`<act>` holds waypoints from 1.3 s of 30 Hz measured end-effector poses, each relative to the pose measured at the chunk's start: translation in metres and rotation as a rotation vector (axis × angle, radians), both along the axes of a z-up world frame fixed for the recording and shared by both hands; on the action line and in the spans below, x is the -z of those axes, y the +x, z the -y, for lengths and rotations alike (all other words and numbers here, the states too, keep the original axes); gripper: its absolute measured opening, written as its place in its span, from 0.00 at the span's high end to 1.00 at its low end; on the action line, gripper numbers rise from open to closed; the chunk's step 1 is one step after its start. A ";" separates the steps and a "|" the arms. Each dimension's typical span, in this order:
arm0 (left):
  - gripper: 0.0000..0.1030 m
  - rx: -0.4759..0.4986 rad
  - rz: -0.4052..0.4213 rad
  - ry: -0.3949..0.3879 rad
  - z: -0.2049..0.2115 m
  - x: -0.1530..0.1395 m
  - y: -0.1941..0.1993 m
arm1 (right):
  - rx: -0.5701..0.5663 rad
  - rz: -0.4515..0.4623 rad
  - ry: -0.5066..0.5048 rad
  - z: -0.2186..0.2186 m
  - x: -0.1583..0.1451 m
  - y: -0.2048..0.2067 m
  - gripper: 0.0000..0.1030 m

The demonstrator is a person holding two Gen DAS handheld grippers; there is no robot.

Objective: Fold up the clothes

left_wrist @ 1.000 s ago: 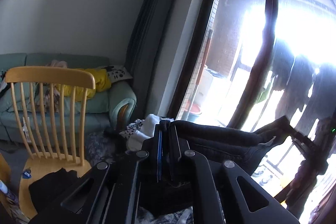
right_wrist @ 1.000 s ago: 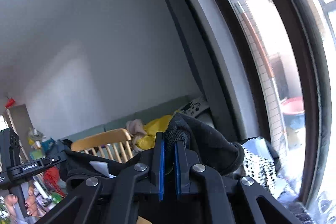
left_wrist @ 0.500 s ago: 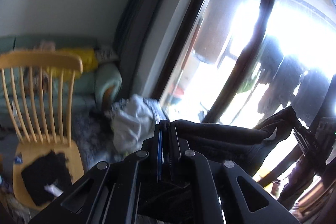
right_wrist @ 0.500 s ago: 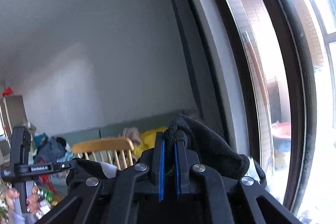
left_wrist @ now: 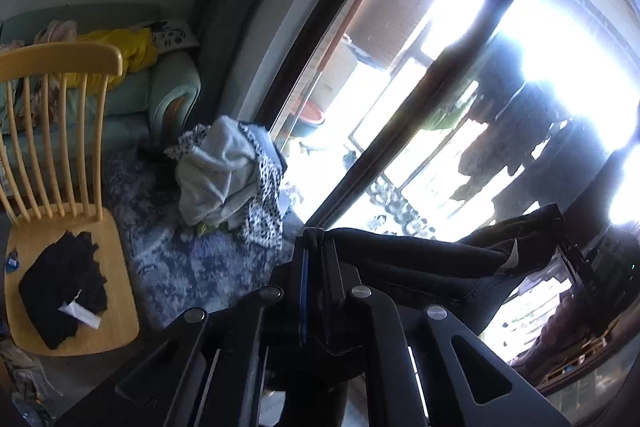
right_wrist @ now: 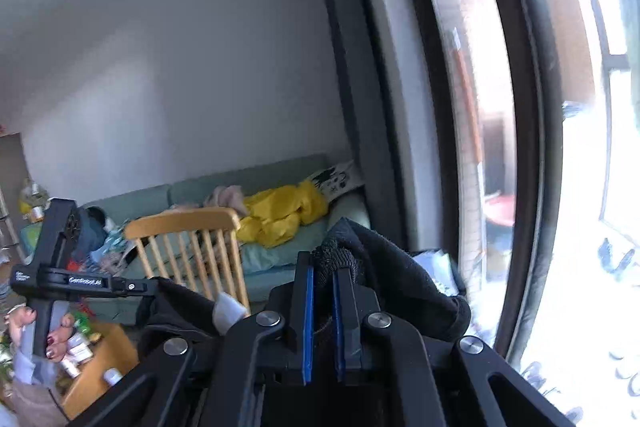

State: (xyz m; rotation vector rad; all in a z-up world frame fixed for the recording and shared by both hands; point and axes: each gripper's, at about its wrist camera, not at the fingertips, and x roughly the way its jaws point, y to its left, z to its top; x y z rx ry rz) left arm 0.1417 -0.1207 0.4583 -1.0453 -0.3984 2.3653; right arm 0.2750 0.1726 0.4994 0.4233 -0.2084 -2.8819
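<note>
The dark garment [left_wrist: 420, 263], pinched by both the left hand-held gripper [left_wrist: 316, 247] and the right hand-held gripper [right_wrist: 324, 267], has been swung lower, readying a fold.

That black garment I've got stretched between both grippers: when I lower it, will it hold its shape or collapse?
Probably collapse: the black garment already sags and creases between the left gripper and right gripper. The knit looks thick, so likely heavyish and not slippery. Both jaws pinch only an edge, so loose parts may swing.
</note>
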 end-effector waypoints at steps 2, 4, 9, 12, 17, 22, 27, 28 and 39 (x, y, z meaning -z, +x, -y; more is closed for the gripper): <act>0.95 -0.031 -0.009 0.007 0.000 -0.005 -0.016 | 0.020 -0.005 -0.008 -0.002 0.001 -0.019 0.95; 0.95 -0.069 -0.016 0.008 0.001 -0.005 -0.039 | 0.031 0.006 -0.024 -0.004 0.006 -0.046 0.95; 0.95 -0.175 -0.042 0.034 0.016 -0.002 -0.107 | -0.010 0.030 -0.054 -0.005 0.024 -0.124 0.95; 0.95 -0.230 -0.076 0.061 0.028 -0.006 -0.153 | -0.032 0.048 -0.092 -0.009 0.028 -0.176 0.95; 0.95 -0.288 -0.174 0.059 0.035 -0.026 -0.195 | -0.047 0.002 -0.131 -0.009 0.024 -0.243 0.95; 0.95 -0.289 -0.300 0.050 0.038 -0.032 -0.191 | -0.082 -0.078 -0.149 -0.002 0.022 -0.258 0.95; 0.95 -0.243 -0.230 0.013 0.035 0.024 -0.174 | -0.090 0.023 -0.076 0.005 0.067 -0.245 0.95; 0.95 -0.231 -0.216 -0.006 0.032 0.039 -0.166 | -0.101 0.044 -0.064 0.006 0.079 -0.238 0.95; 0.95 -0.080 0.191 -0.175 0.021 0.255 -0.054 | -0.191 0.300 -0.100 -0.002 0.273 -0.092 0.94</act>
